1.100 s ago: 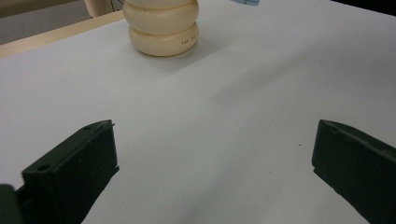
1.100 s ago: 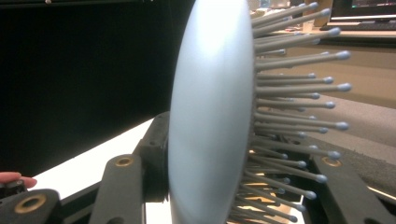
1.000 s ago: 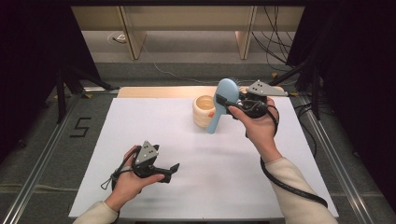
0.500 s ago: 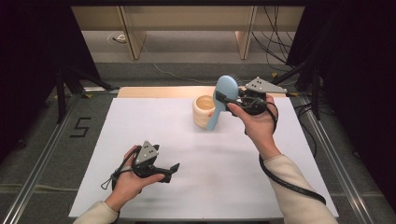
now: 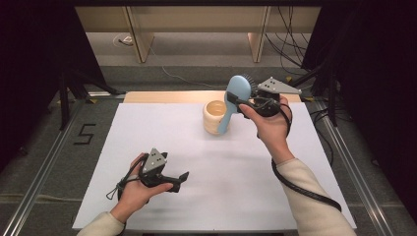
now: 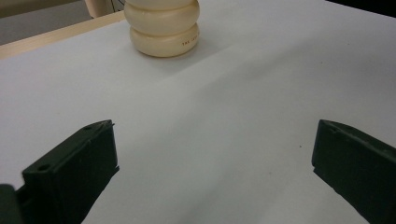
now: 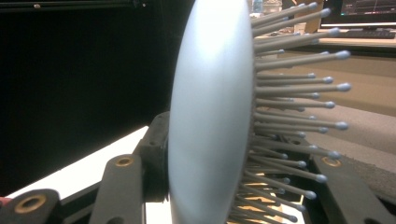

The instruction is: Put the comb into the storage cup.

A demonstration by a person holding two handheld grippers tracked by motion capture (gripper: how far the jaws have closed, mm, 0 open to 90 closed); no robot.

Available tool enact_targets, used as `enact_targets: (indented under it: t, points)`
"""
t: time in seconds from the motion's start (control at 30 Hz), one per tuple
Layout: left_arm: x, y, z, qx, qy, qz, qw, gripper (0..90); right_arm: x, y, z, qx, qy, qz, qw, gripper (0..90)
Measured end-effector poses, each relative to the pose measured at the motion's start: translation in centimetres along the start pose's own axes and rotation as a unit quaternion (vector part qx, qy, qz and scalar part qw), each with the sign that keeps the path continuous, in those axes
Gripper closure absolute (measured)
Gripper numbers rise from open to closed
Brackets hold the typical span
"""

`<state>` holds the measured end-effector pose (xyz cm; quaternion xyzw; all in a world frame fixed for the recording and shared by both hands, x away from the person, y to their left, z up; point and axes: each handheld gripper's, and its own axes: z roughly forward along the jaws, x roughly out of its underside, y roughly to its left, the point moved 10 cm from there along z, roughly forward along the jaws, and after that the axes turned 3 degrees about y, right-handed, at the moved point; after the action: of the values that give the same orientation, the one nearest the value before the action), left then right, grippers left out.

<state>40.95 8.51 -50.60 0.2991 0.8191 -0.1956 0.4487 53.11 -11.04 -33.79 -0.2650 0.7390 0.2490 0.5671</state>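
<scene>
A big white table is holding everything, and it is giving both hands lots of room to work.

On the far part of it, a cream cup with round, bumpy sides is standing up straight with its open mouth facing up. It looks ready for something to go inside.

The blue hairbrush is right there at the cup. Its handle is pointing down at the cup's right side, and its round head is sticking up in the air. From above I cannot tell if the handle tip is inside the cup or just beside it. The bristles are poking away from the person, toward the back of the room.

The right gripper is squeezing the brush from both sides, one jaw on the smooth back and one in the bristles. I think it is holding the brush by the head so the handle is free to slide into the cup.

The left gripper is resting low near the front of the table, well apart from the cup. Its jaws are spread wide with nothing in them. It seems to be waiting out of the way.
</scene>
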Motion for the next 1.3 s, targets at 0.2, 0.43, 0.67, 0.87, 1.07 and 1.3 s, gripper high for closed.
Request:
enact_targets:
  t: [0.2, 0.43, 0.67, 0.87, 1.07, 1.3]
  points:
    - [0.0, 0.0, 0.0, 0.000, 0.000, 0.000, 1.0000, 0.0, -0.2, -0.2, 0.2, 0.003, 0.000, 0.003, 1.0000, 50.6]
    - [0.0, 0.0, 0.0, 0.001, 0.001, -0.001, 1.0000, 0.0, -0.3, -0.4, 0.5, 0.004, 0.000, 0.005, 1.0000, 50.5]
    - [0.0, 0.0, 0.0, 0.001, 0.000, -0.002, 1.0000, 0.0, -0.5, -0.5, 0.8, 0.007, 0.000, 0.005, 1.0000, 50.5]
    - [0.0, 0.0, 0.0, 0.000, 0.000, -0.002, 1.0000, 0.0, -0.8, -0.7, 1.0, 0.009, -0.001, 0.003, 0.9999, 50.5]
    - [0.0, 0.0, 0.0, 0.002, 0.000, -0.002, 1.0000, 0.0, -1.0, -0.9, 1.3, 0.014, -0.002, 0.002, 0.9999, 50.5]
    - [-0.1, 0.0, 0.0, 0.002, -0.001, -0.003, 1.0000, 0.0, -1.1, -1.3, 1.6, 0.019, 0.000, 0.005, 0.9998, 50.5]
